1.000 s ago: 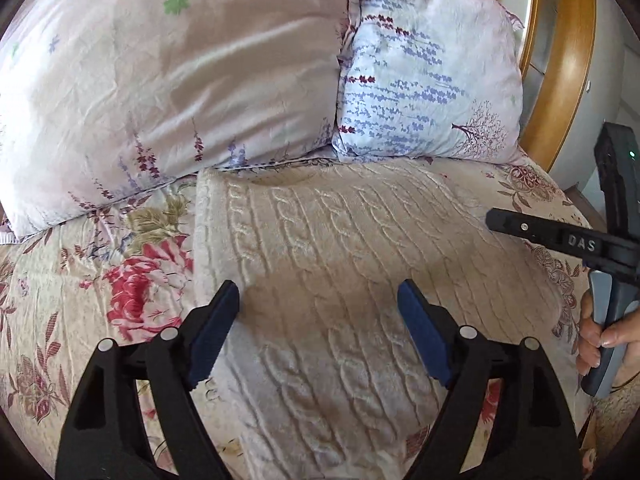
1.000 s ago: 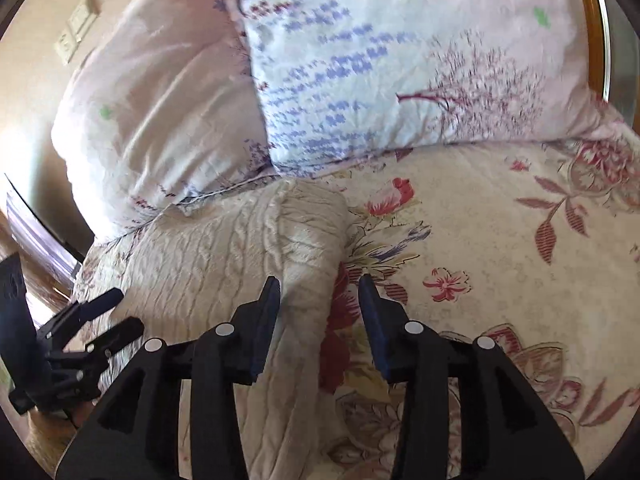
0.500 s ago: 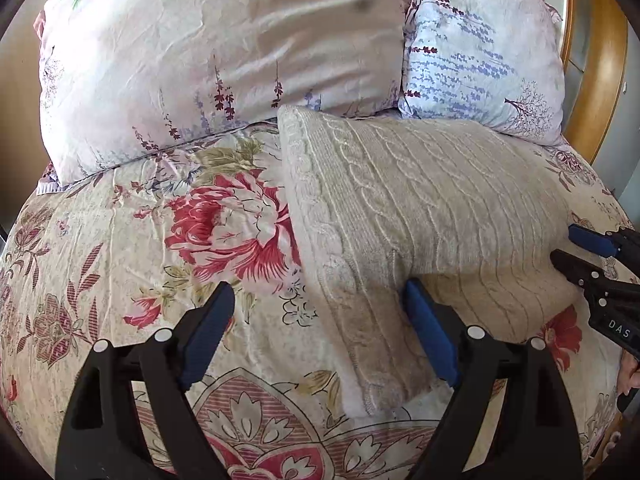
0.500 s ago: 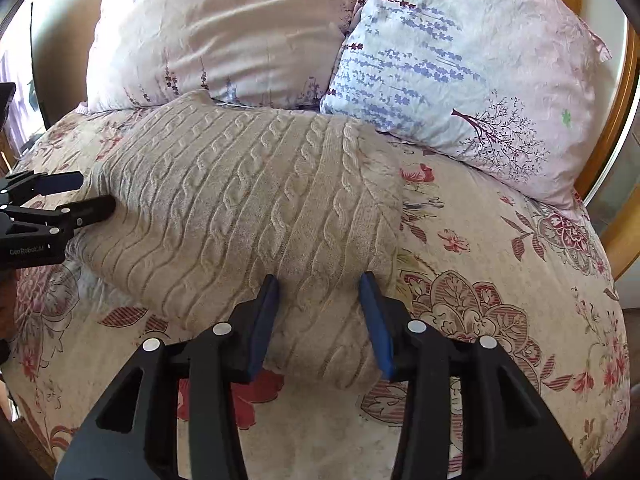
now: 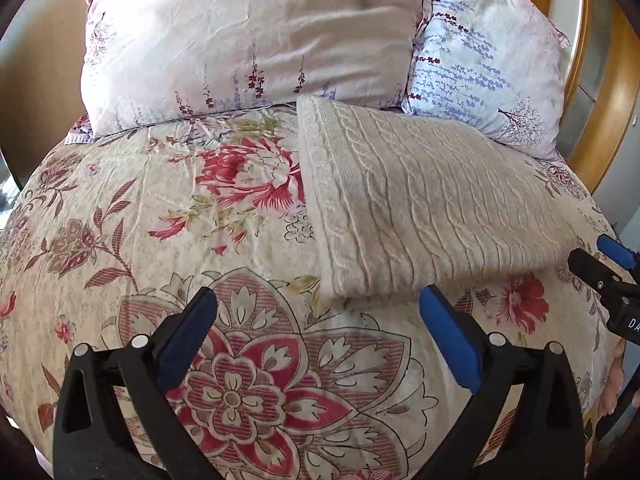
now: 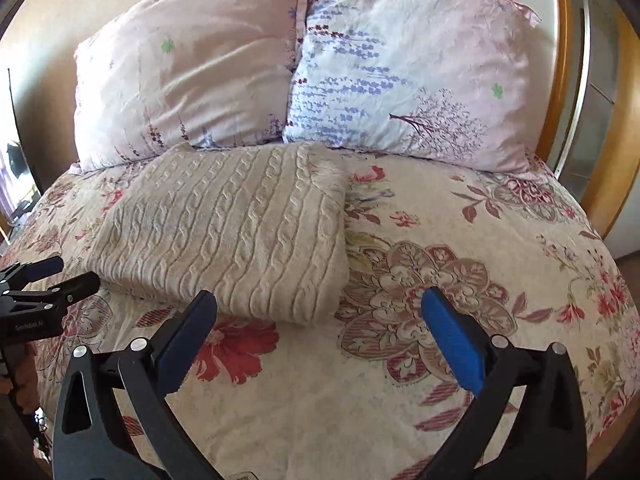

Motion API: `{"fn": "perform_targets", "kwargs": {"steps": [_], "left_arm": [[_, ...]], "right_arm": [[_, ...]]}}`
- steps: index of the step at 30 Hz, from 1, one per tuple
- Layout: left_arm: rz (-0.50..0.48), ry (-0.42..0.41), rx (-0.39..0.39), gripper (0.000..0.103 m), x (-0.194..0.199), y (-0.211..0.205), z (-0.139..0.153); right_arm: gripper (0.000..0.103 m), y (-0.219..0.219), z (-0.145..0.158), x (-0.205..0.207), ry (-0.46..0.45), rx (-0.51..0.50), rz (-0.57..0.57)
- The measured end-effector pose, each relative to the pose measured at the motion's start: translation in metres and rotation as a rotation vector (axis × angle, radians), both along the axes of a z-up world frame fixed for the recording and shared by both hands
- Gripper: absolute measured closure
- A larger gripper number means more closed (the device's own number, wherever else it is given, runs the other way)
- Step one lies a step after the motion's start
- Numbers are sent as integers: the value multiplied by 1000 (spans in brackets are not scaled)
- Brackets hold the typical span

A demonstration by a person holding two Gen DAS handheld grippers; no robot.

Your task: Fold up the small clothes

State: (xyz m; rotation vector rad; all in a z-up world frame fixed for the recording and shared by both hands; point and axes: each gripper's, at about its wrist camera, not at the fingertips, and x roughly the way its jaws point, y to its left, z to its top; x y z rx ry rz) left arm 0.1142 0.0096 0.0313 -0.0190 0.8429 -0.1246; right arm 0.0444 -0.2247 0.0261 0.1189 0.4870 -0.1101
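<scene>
the folded cable-knit sweater (image 5: 420, 208) is lying on the bed (image 5: 120, 240) just ahead of both grippers, its near edge facing the left gripper (image 5: 318, 340) and right gripper (image 6: 320, 336), whose jaws are opening wide and empty.

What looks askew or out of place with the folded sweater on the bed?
Nothing stands out. The sweater lies folded in a compact rectangle on the floral bedspread, just below the two pillows, a little angled to them.

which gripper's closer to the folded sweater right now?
Hard to call; roughly even. Left gripper sits just off the cream cable-knit sweater at its near left corner; right gripper just off its near right corner. Both sets of jaws are opening, nothing between them.
</scene>
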Motion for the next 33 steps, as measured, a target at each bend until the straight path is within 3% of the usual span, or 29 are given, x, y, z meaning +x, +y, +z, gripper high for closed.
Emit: {"fn": "perform_targets", "kwargs": {"steps": [6, 13, 24, 33], "left_arm": [[17, 54, 40, 2, 0, -9, -10], [12, 86, 37, 2, -3, -14, -18], [-15, 98, 89, 2, -1, -26, -22], [-15, 96, 86, 2, -1, -26, -23]], "right_arm": [[1, 10, -7, -3, 6, 5, 8], [1, 33, -12, 1, 49, -79, 25], [1, 32, -27, 16, 141, 0, 19], [1, 30, -31, 22, 190, 12, 16]]}}
